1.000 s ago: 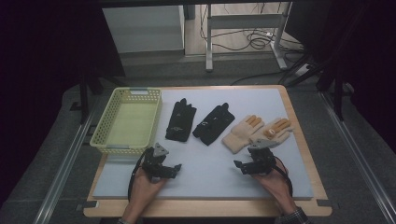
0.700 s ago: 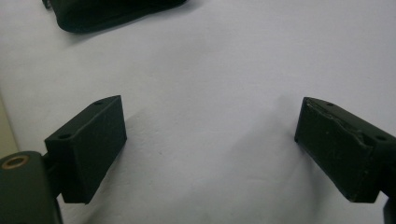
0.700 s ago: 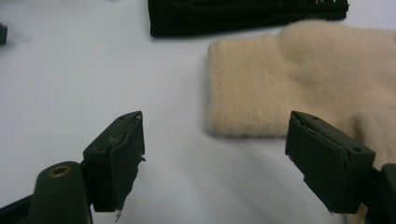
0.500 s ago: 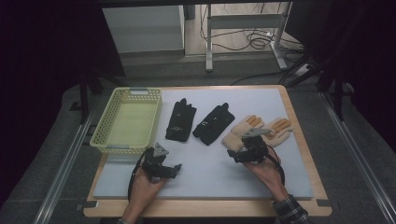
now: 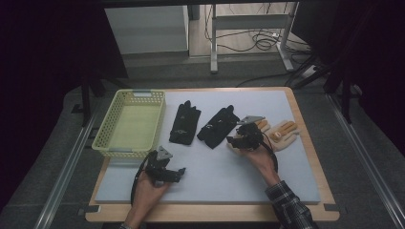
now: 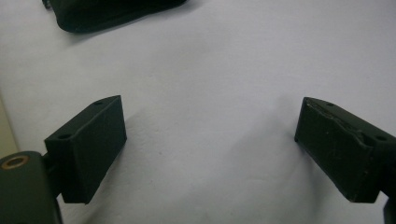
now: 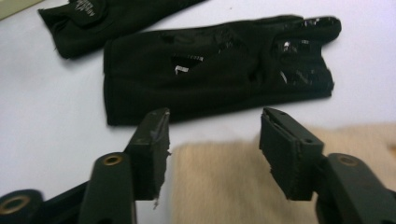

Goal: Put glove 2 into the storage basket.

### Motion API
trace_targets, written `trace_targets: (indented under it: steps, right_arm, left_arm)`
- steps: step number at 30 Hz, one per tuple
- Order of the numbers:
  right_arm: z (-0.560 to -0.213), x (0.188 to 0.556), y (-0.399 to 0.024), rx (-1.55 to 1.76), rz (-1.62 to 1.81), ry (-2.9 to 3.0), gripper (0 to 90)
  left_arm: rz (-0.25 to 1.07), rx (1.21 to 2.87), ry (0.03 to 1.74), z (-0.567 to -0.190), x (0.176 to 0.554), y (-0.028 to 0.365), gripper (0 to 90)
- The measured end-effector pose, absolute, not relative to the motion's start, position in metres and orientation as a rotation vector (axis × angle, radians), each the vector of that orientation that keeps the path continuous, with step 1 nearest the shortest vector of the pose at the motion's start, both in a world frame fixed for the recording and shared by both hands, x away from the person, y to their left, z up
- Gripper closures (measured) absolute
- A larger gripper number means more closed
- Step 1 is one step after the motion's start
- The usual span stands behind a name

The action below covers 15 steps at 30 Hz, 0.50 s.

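Two black gloves (image 5: 185, 123) (image 5: 218, 126) lie side by side on the pale mat (image 5: 215, 176), with two beige gloves (image 5: 261, 126) (image 5: 285, 134) to their right. My right gripper (image 5: 232, 140) hovers over the nearer beige glove's cuff (image 7: 215, 182). Its jaws have just been closing and stand open astride the cuff, and the pads do not press it. Just beyond them lies a black glove (image 7: 219, 65). My left gripper (image 5: 178, 171) rests low near the front of the mat, open (image 6: 212, 105), nothing between its jaws.
A yellow mesh basket (image 5: 106, 131) stands at the mat's left side, with no contents in sight. The wooden table edge (image 5: 210, 213) frames the mat. A black glove's corner (image 6: 116, 11) lies ahead of the left gripper.
The right hand has moved left and away from the front edge, onto the left beige glove, and its jaws have narrowed. The left hand has stayed put.
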State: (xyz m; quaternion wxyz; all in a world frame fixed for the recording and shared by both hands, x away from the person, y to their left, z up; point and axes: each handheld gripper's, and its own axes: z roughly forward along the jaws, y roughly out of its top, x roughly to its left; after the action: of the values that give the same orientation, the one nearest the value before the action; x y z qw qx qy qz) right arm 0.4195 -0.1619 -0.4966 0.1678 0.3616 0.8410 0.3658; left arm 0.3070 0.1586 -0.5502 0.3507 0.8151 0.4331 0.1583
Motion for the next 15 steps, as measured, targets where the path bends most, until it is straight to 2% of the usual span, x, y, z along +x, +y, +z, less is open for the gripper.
trace_targets:
  steps: [5, 11, 15]
  right_arm:
    - [-0.497, 0.436, -0.15, 1.03, 1.007, 2.388, 43.7]
    - [-0.499, 0.456, -0.137, 1.067, 1.006, 2.377, 29.0]
    - [-0.501, 0.467, -0.129, 1.091, 0.999, 2.375, 23.9]
  left_arm:
    - [0.41, 2.11, 1.121, -0.55, 0.307, 0.159, 9.0]
    - [0.41, 2.11, 1.122, -0.55, 0.307, 0.159, 9.0]
    - [0.409, 2.11, 1.121, -0.55, 0.307, 0.159, 8.9]
